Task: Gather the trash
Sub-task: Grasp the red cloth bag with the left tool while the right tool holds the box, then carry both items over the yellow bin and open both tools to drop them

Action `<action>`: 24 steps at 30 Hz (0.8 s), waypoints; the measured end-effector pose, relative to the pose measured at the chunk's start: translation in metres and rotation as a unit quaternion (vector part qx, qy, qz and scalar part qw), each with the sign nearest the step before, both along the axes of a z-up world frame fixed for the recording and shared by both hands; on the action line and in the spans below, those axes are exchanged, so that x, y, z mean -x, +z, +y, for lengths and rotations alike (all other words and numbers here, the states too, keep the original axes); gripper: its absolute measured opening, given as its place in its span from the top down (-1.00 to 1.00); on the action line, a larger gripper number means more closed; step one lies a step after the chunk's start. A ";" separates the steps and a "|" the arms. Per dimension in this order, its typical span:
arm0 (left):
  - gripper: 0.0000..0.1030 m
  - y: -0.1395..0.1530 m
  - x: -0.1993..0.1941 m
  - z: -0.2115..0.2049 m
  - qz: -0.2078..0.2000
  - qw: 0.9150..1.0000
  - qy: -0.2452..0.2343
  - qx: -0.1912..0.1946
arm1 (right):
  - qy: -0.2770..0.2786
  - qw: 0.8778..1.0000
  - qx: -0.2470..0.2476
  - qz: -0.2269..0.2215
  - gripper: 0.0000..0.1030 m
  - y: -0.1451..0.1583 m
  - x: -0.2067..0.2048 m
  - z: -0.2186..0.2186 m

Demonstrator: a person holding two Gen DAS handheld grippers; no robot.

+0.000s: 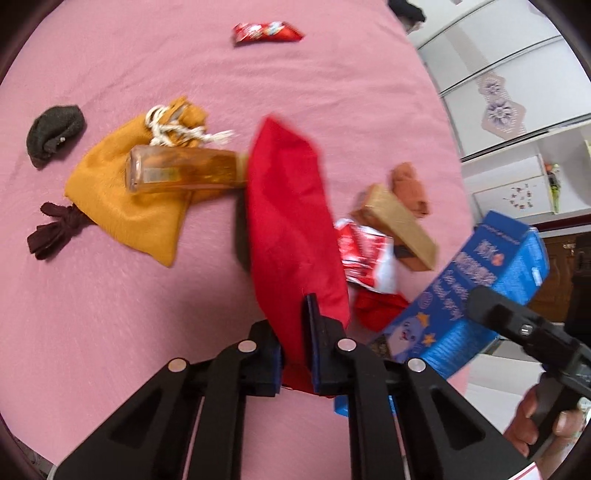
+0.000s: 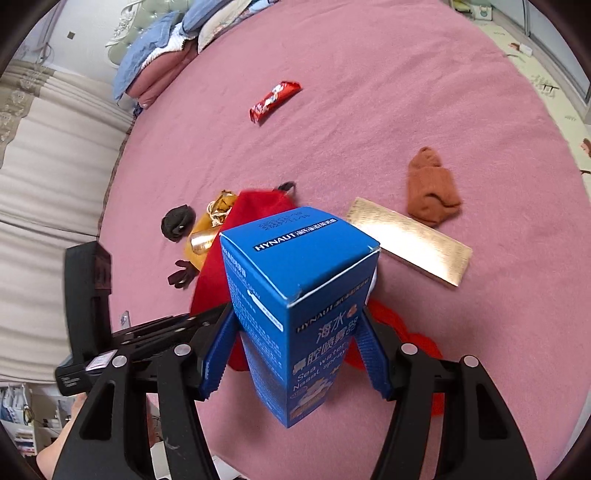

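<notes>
Left gripper (image 1: 295, 354): jaws pinched on the red bag (image 1: 291, 221).
Right gripper (image 2: 295, 354): jaws clamp the blue box (image 2: 295, 295), beside the bag.
Left: red wrapper (image 1: 267, 31), gold box (image 2: 410, 240), beyond the bag on the bed (image 1: 110, 295).

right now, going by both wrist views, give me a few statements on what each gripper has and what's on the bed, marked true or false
1. The left gripper is shut on the red cloth bag. True.
2. The right gripper holds a gold box. False: it holds the blue box; the gold box lies on the pink bedsheet.
3. A glass bottle lies on the yellow pouch. True.
4. The red snack wrapper lies on the brown sock. False: they lie well apart.
</notes>
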State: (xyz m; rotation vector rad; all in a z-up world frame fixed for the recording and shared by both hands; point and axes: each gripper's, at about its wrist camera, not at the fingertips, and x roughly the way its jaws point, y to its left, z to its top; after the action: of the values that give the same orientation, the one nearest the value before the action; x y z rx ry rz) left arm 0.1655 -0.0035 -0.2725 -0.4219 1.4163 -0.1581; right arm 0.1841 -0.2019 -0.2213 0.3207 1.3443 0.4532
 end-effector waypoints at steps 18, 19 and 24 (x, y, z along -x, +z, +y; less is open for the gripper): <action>0.80 0.125 0.005 -0.178 -0.095 0.989 -0.109 0.045 | -0.107 0.992 0.032 -0.051 -0.17 0.082 0.038 -0.187; 0.80 0.128 0.003 -0.191 -0.096 0.987 -0.119 0.047 | -0.114 0.991 0.034 -0.053 -0.17 0.084 0.039 -0.196; 0.80 0.129 -0.008 -0.271 -0.096 0.978 -0.178 0.051 | -0.162 0.984 0.047 -0.057 -0.17 0.088 0.045 -0.267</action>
State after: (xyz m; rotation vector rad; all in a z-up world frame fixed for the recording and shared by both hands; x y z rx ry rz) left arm 0.1737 -0.2746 -0.1431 -0.2272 1.2855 -0.5503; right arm 0.1390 -0.4688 -0.1338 0.4201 1.1712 0.1326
